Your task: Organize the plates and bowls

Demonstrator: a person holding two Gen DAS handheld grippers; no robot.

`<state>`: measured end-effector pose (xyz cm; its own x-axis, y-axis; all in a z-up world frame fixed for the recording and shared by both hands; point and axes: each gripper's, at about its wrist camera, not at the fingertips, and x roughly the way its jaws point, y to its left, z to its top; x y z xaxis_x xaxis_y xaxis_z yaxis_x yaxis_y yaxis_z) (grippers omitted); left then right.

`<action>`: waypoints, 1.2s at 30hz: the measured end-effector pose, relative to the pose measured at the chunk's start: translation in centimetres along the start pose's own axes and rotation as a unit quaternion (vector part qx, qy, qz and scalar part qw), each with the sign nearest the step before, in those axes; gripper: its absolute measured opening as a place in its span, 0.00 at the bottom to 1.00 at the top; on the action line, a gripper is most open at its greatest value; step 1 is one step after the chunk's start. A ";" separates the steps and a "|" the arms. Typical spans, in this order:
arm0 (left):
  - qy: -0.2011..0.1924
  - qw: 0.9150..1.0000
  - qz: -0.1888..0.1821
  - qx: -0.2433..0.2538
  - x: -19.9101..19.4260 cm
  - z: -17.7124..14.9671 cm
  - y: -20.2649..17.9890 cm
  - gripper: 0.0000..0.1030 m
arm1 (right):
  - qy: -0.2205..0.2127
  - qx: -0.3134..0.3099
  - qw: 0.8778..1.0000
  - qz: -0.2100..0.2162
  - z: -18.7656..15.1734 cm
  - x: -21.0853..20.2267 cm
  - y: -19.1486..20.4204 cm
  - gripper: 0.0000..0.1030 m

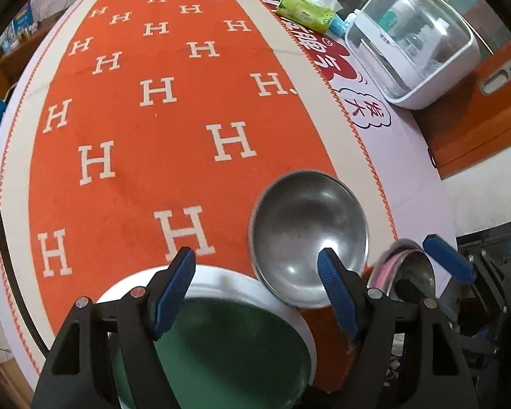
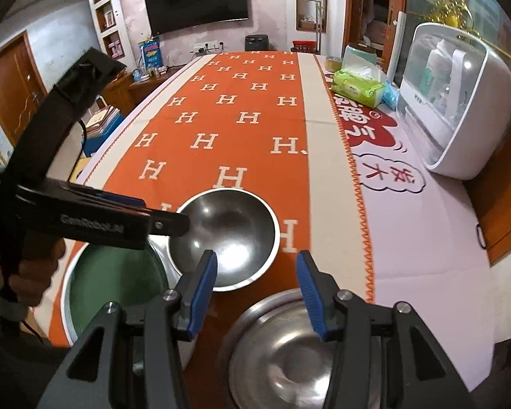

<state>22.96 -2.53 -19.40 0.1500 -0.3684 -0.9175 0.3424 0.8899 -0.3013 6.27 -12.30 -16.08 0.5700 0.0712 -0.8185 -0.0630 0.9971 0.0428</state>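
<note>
Green plate (image 1: 228, 351) on the orange cloth (image 1: 146, 177), directly under the left gripper (image 1: 253, 269), fingers wide and clear of it. Steel bowl (image 1: 306, 235) overlapping the plate's right rim. Second steel bowl (image 2: 282, 351) below the right gripper (image 2: 257, 272), fingers half-spread, gripping nothing.

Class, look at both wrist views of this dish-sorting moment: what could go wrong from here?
1. The steel bowl leans with its near edge on the white rim of the green plate; a nudge from the open left hand-held gripper might tip or slide it.
2. The second steel bowl sits near the table's front edge under the right hand-held gripper; a clumsy grasp might push it off.
</note>
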 end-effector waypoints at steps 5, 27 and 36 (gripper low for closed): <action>0.017 0.999 -0.022 -0.019 1.9 0.6 1.4 0.71 | 0.022 0.014 1.000 -0.014 0.6 1.8 0.9 0.48; 0.069 0.996 -0.059 0.001 6.8 1.1 1.3 0.42 | 0.061 0.138 0.989 -0.010 0.4 6.1 -1.2 0.48; 0.073 0.994 -0.086 0.003 7.2 0.9 1.1 0.17 | 0.070 0.169 0.983 -0.002 0.2 6.8 -1.9 0.48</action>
<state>25.25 -4.41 -26.17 -0.0477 -0.4707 -0.8810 0.3564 0.8159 -0.4552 10.41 -13.68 -21.63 0.4507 0.0856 -0.8886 0.2295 0.9508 0.2080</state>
